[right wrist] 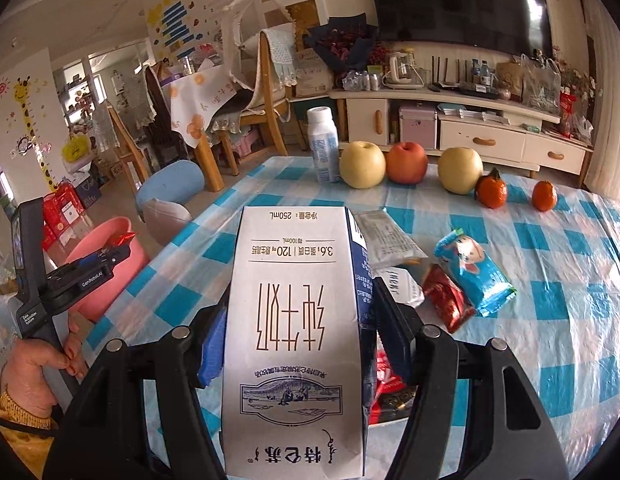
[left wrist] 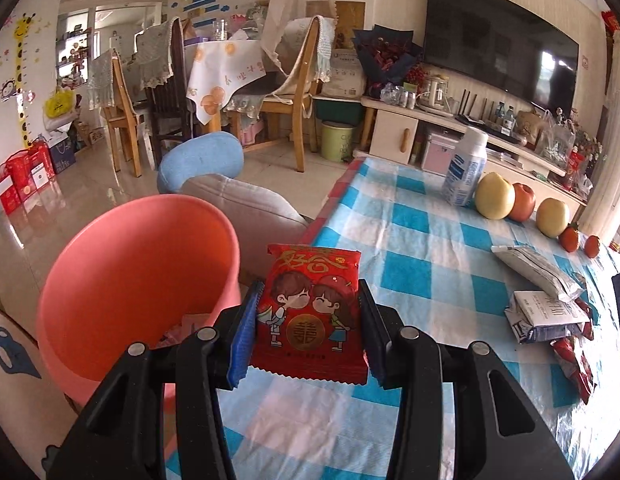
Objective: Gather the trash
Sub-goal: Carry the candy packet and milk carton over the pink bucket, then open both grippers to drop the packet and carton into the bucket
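The left gripper [left wrist: 310, 320] is squeezed tight on a red snack packet [left wrist: 310, 312], with 1 finger on each side of it. The packet stands up tall between the fingers, its top pointing away from the hand. The pink bin [left wrist: 138, 276] sits on the floor just off the table's [left wrist: 429, 240] left edge, and it lies to the left of the packet and lower down. From the right wrist view the packet looks like it is already right by the bin's rim [right wrist: 106, 232]. So I think the left hand needs only a small move to the left and then it can let go.

The right gripper [right wrist: 296, 344] is clamped on a white milk carton [right wrist: 294, 320]. The carton's long side runs straight out along the fingers. It is above the table, and the bin is well off to its left, past the table edge. So the left hand is much nearer the bin, and the right hand has to swing across to the left.

More trash lies on the table: a blue snack packet [right wrist: 473, 272], a small red wrapper [right wrist: 445, 296] touching it, and a flat grey pouch [right wrist: 389, 240]. The fruit [right wrist: 405, 162] and the white bottle [right wrist: 323, 144] stand in a row at the far edge.
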Demonstrator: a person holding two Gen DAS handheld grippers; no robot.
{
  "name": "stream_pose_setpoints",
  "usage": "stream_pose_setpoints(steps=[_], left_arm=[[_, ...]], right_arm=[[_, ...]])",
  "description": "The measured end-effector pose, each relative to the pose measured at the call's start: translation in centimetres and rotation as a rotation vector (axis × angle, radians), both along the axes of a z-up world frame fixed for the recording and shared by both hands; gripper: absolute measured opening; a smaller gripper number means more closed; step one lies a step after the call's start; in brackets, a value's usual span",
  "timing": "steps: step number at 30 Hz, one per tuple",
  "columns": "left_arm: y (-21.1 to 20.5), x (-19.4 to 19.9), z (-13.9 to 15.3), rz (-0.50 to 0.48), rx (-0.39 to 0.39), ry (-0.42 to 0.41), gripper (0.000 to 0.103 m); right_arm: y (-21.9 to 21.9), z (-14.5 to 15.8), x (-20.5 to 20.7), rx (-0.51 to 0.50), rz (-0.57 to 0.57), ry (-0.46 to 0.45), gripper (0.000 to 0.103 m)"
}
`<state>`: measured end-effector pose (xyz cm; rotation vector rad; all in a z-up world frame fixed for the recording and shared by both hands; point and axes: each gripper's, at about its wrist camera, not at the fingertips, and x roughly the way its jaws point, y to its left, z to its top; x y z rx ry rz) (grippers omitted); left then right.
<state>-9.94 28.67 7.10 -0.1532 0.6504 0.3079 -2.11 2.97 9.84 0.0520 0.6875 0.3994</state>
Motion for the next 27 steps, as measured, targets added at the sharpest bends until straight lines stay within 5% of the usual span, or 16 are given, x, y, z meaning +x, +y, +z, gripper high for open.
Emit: stream_pose_setpoints(steps=[27], left_arm=[[12.4,-3.3,-0.8,0.259,-0.118,-0.024,0.047]], right_arm=[[24.4,3.3,1.9,-0.088,0.422,-0.073,0.065]])
